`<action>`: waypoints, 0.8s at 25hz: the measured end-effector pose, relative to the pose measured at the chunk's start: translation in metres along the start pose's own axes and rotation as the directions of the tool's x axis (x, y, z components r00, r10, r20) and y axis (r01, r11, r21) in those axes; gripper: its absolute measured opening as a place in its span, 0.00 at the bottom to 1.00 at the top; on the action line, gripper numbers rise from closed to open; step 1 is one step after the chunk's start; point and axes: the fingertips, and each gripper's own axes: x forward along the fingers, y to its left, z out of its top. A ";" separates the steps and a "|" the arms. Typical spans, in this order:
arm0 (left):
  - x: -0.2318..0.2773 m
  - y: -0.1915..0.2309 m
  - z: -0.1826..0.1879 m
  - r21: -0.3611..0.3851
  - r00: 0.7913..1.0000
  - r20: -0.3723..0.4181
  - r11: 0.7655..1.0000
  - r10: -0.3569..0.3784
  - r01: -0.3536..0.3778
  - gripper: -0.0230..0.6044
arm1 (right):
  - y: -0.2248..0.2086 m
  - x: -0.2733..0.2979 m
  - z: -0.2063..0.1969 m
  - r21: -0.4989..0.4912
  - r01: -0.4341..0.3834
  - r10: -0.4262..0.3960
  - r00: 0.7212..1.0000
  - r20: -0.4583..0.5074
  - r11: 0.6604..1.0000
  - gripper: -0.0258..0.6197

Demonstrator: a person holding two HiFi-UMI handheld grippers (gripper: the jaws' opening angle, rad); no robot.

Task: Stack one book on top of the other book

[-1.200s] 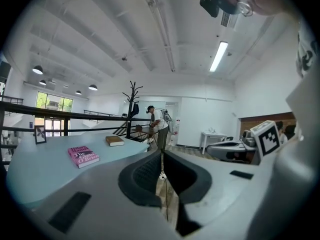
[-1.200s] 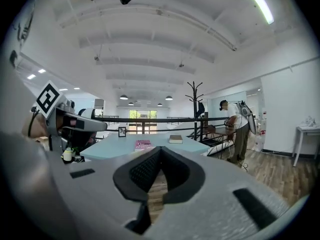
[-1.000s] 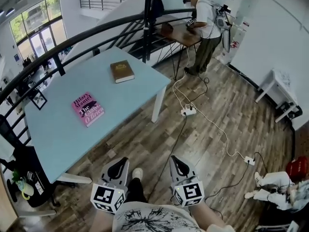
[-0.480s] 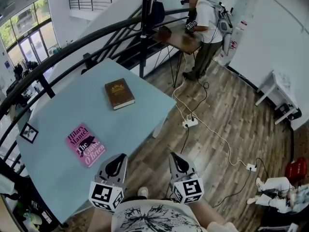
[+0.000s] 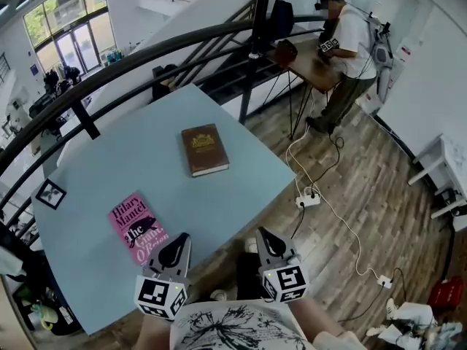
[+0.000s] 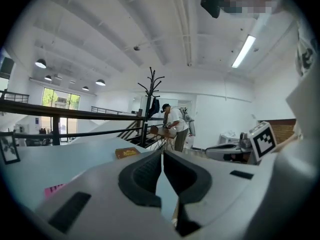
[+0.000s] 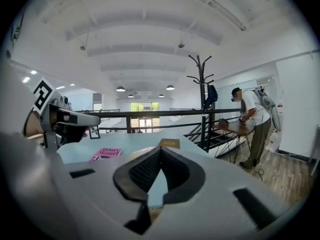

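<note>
A brown book [image 5: 204,149] lies flat near the far right of the light blue table [image 5: 109,173]. A pink book [image 5: 138,227] lies flat near the table's front edge. My left gripper [image 5: 177,240] hovers at that front edge, just right of the pink book, shut and empty. My right gripper [image 5: 264,236] is shut and empty too, held off the table's right side over the floor. In the left gripper view the brown book [image 6: 127,152] and a sliver of the pink book [image 6: 54,189] show beyond the shut left gripper [image 6: 162,152]. The right gripper view shows both the pink book [image 7: 106,154] and the brown one [image 7: 169,143].
A black railing [image 5: 95,75] curves behind the table. A small framed picture [image 5: 49,193] stands on the table's left corner. A person [image 5: 349,49] stands at a wooden desk [image 5: 310,60] at the back. Cables and power strips [image 5: 310,199] lie on the wooden floor.
I have walked up to the table; both books now lie nearer and more central in the head view. Both grippers stay shut and reach the table's front edge.
</note>
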 end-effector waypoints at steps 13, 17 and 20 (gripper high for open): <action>0.126 0.065 0.024 -0.064 0.939 0.015 0.938 0.342 -0.341 0.06 | -0.091 0.184 0.033 -0.089 -0.309 0.305 0.951 -0.057 0.947 0.03; 0.165 0.078 0.017 -0.095 0.904 0.004 0.900 0.427 -0.424 0.06 | -0.114 0.238 0.035 -0.106 -0.389 0.380 0.920 -0.095 0.915 0.03; 0.191 0.089 0.013 -0.119 0.882 -0.004 0.875 0.471 -0.469 0.06 | -0.123 0.273 0.029 -0.093 -0.446 0.434 0.892 -0.131 0.890 0.03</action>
